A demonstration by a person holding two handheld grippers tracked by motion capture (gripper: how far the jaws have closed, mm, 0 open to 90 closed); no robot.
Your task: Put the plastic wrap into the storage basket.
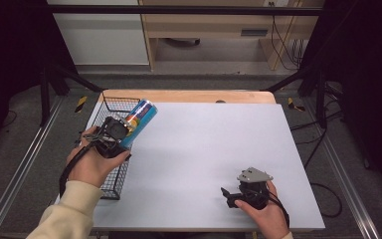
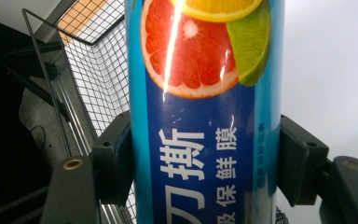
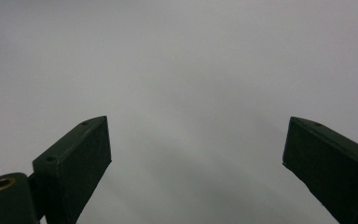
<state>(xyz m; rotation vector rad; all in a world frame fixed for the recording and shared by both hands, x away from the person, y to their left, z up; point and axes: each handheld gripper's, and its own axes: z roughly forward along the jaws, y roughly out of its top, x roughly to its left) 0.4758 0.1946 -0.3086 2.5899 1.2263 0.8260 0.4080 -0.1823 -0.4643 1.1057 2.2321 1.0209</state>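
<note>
A: Progress? 
B: Roll (image 1: 138,122) is grabbed and lifted, tilted over the basket (image 1: 110,185) edge; whether it's going in or coming out, can't tell. Placing is left. 
A: Tongs? 
B: Left tongs (image 1: 122,134) clamped on the roll's lower body, pads on both sides. Right tongs (image 1: 227,195) spread, nothing between, low over the bare surface (image 1: 204,144), well apart.
</note>
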